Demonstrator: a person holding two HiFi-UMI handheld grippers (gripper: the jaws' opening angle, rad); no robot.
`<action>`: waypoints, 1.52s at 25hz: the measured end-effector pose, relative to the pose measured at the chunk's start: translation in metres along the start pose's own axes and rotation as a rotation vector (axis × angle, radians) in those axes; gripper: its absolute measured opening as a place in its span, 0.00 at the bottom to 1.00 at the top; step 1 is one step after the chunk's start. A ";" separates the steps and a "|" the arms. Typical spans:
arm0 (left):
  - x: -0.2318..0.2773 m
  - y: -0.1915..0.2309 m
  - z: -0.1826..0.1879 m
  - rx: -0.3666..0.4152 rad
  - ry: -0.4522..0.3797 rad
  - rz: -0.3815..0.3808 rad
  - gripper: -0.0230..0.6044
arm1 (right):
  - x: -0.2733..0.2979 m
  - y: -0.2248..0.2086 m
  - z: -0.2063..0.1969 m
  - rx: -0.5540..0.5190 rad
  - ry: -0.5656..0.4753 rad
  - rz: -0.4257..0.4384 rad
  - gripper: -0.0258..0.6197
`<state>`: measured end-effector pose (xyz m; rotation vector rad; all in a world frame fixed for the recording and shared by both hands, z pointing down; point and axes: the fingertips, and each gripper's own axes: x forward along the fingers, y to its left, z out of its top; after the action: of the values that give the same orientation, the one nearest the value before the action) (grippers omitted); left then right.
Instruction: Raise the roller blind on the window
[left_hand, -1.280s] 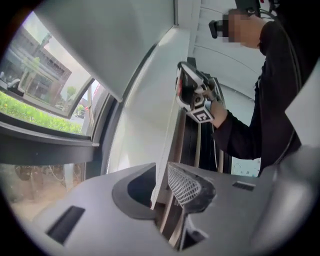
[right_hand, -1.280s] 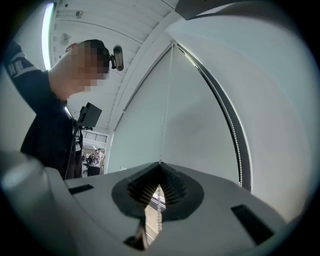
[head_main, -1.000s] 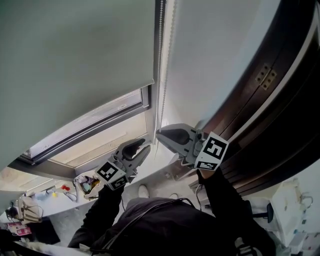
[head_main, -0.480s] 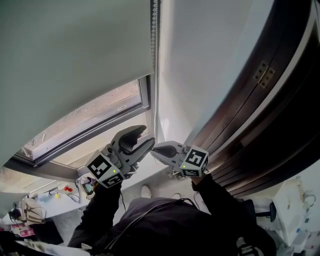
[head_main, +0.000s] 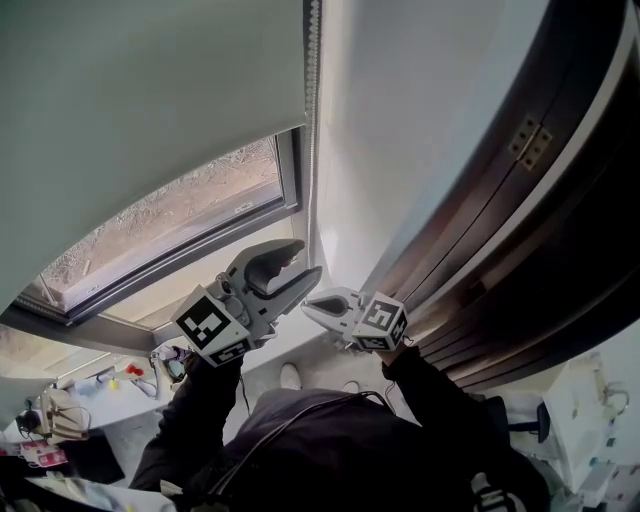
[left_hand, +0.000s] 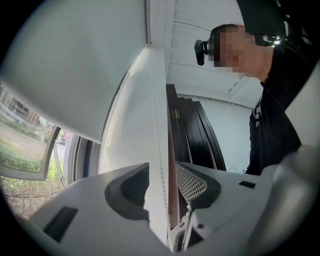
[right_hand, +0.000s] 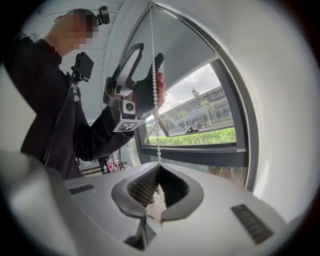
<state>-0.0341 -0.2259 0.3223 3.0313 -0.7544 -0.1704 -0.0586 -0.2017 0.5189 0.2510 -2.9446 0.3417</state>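
Observation:
The grey roller blind covers the upper part of the window; its bottom edge slants across the glass. The white bead chain hangs beside the frame. My right gripper is shut on the chain, which runs up out of its closed pads as a taut bead chain. My left gripper stands just above the right one, open. In the left gripper view the bead chain passes between the spread jaws of the left gripper without either pad pressing on it.
A dark wooden door frame curves down the right side, beyond a white wall strip. A cluttered desk lies far below at the left. The person's dark sleeves and torso fill the bottom.
The right gripper has gone down with the chain in it and the blind's bottom edge has risen, baring more glass. The left gripper has opened and moved up beside the chain.

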 end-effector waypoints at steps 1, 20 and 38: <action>0.001 0.001 -0.001 0.000 0.004 0.001 0.31 | 0.001 0.002 0.000 0.001 -0.001 0.005 0.05; 0.002 0.004 -0.049 -0.087 0.064 0.019 0.06 | -0.024 0.002 0.025 0.020 -0.060 0.036 0.34; -0.013 -0.032 -0.244 -0.272 0.302 -0.025 0.07 | -0.064 0.030 0.257 -0.242 -0.250 0.033 0.32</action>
<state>-0.0044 -0.1947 0.5651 2.7213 -0.6124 0.1679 -0.0390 -0.2248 0.2536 0.2266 -3.1982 -0.0486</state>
